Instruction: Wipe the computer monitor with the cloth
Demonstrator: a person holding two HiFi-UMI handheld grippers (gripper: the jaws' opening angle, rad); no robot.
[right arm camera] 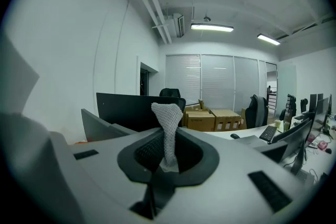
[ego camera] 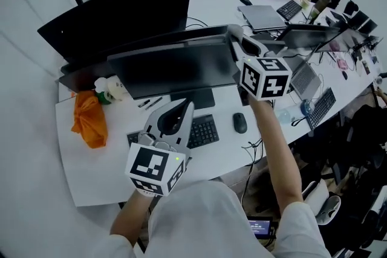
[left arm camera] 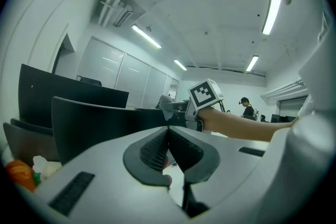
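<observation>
The right gripper [right arm camera: 167, 136] has its jaws clamped on the cloth [right arm camera: 167, 119]. A narrow strip of pale knit is pinched between the ribbed pads and stands straight up above them, its top folded over. In the head view this gripper [ego camera: 236, 36] is held out at the upper right corner of the monitor [ego camera: 172, 69], jaws towards the top edge. Whether the cloth touches the monitor there cannot be told. From the left gripper view the cloth [left arm camera: 167, 107] shows as a small grey bunch at the jaw end of the right gripper, right at the monitor's top edge. The left gripper [left arm camera: 168, 131] has its jaws together, the pads meeting in a tight line with nothing between them. In the head view it [ego camera: 180, 109] hovers low over the keyboard [ego camera: 204, 130], in front of the monitor's stand and well apart from the right gripper. A mouse [ego camera: 240, 122] lies just right of the keyboard. An orange bag [ego camera: 89, 121] sits on the white desk [ego camera: 97, 172] to the left. A second monitor [ego camera: 121, 18] stands behind the first.
</observation>
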